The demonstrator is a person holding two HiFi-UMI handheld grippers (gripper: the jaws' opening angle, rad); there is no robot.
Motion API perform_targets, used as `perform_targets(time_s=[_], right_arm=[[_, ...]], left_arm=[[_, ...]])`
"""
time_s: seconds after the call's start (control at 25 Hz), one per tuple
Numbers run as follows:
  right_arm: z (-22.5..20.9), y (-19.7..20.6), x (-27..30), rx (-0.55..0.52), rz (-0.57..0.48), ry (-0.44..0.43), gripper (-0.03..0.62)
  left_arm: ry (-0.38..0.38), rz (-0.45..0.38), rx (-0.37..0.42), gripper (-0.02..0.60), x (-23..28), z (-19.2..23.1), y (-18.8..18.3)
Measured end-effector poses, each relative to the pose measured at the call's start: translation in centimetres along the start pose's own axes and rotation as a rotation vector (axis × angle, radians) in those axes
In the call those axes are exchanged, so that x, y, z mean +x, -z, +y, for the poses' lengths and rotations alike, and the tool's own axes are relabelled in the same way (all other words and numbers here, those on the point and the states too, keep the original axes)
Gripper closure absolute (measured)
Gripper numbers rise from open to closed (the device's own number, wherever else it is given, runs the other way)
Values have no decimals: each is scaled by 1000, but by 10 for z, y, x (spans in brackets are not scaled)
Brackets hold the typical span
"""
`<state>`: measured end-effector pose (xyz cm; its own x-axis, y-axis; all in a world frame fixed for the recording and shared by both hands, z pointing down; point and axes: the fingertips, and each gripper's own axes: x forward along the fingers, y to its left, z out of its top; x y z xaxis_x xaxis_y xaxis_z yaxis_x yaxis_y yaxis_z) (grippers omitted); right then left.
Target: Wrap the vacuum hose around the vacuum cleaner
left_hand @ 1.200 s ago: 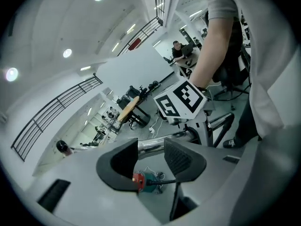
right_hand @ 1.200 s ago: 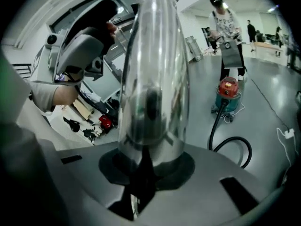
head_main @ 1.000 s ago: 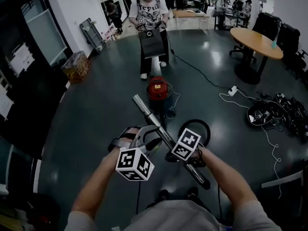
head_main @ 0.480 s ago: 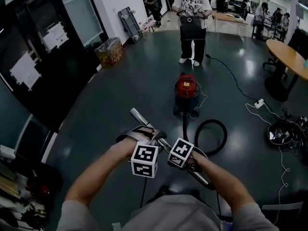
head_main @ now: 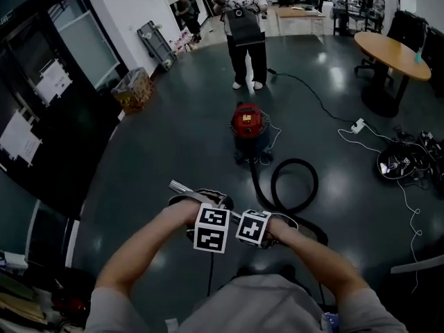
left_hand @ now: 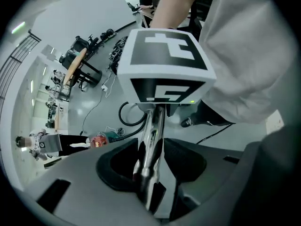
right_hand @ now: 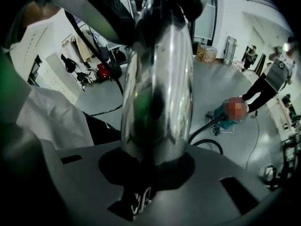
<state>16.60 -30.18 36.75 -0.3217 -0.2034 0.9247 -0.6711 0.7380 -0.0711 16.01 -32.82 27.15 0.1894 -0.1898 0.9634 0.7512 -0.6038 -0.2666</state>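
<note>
The right hand-held gripper (right_hand: 155, 163) has its dark jaws clamped round a chrome tube (right_hand: 157, 79). That tube fills the middle of the shot, rising straight up out of the grip and mirroring the room. A pale shirt (right_hand: 51, 114) bulges in at lower left. Past the tube on the right, the vacuum (right_hand: 225, 121) sits on the glossy grey floor (right_hand: 214, 86), teal base showing. Its black hose (right_hand: 211, 142) runs toward the tube and curls into a loop on the floor. Farther right a person (right_hand: 270, 81) stands, holding something dark at the waist.
</note>
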Motion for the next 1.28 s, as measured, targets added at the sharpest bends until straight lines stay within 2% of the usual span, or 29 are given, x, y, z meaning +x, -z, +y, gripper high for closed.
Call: perform_targets(time_s=[0.28,0.4,0.6,0.76,1.04,1.28], right_arm=[[-14,22,-7,58,58,125,520],[-15,30,-8,72,88,160,519],[-8,42,-2,101,147,192,519],[0,48,10,122,182,203,519],[14,55,20,158,214,192,519],[17,84,19,133,254,164,519]], left_arm=[[82,-64,169,405,16,4,-26],[112,-117,204,405,19,0,-31],[150,-160,255,403,28,-13,-38],[188,-200,266,403,38,-25,-39],[217,-192,289,403,53,-39,-43],[252,-209,246,403,69,-41,-66]])
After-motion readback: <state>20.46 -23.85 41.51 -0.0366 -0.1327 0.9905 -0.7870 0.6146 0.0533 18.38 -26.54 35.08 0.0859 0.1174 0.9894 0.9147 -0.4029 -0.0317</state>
